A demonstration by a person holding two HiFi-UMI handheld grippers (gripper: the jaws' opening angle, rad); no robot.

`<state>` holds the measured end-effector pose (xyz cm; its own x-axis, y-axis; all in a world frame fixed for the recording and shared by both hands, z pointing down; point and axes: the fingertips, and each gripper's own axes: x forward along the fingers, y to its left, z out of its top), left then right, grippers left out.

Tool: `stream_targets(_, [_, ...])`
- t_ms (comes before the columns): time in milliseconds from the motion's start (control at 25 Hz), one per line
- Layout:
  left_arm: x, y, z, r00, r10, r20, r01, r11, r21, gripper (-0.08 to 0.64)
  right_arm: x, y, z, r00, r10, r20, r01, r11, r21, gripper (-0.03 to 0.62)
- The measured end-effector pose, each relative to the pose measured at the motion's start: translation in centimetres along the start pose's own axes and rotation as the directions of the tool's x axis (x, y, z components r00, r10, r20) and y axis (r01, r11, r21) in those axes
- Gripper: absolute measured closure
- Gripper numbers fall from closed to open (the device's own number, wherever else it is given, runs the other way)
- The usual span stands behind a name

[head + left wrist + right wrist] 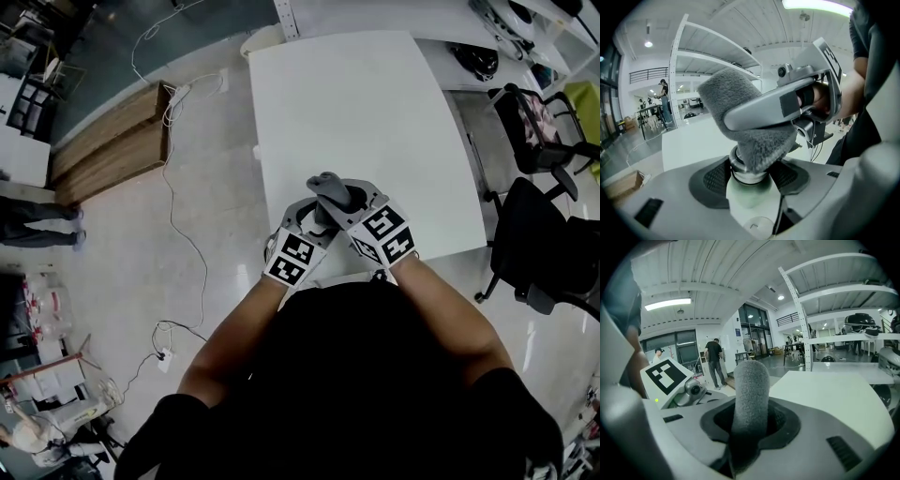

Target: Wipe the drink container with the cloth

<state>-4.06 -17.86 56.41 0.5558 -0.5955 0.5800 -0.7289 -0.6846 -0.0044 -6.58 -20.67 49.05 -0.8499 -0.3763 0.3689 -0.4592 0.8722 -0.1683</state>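
Cloth (pixel 750 385), one grey piece, pinched by the right gripper (pixel 751 427), presses onto one pale drink container (pixel 749 194) clamped in the left gripper (pixel 751 176), above one white table's (pixel 356 122) near edge.

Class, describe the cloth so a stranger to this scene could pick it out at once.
At the near edge of the white table the person holds two grippers together. The cloth is the fuzzy grey wad clamped in the right gripper, pressed onto the top of the pale drink container held by the left gripper. It alone is soft among hard parts.
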Motion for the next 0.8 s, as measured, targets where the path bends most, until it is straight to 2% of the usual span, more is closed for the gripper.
stream_targets(280, [-0.4, 0.1, -0.2, 1.0, -0.001, 0.01, 0.002, 1.0, -0.009, 0.29, -1.0, -1.9, -2.0, 0.999, -0.041, -0.002, 0.041, 0.993, 0.107, 0.485])
stream_targets(600, [-0.3, -0.1, -0.2, 1.0, -0.011, 0.011, 0.011, 1.0, -0.017, 0.29, -1.7, -3.1, -3.1, 0.997, -0.073, -0.014, 0.074, 0.985, 0.153, 0.485])
stream_targets(800, [-0.6, 0.4, 0.1, 0.999, -0.01, 0.031, 0.012, 0.998, -0.061, 0.29, -3.6, -5.1, -4.4, 0.987, -0.157, -0.032, 0.16, 0.953, 0.256, 0.485])
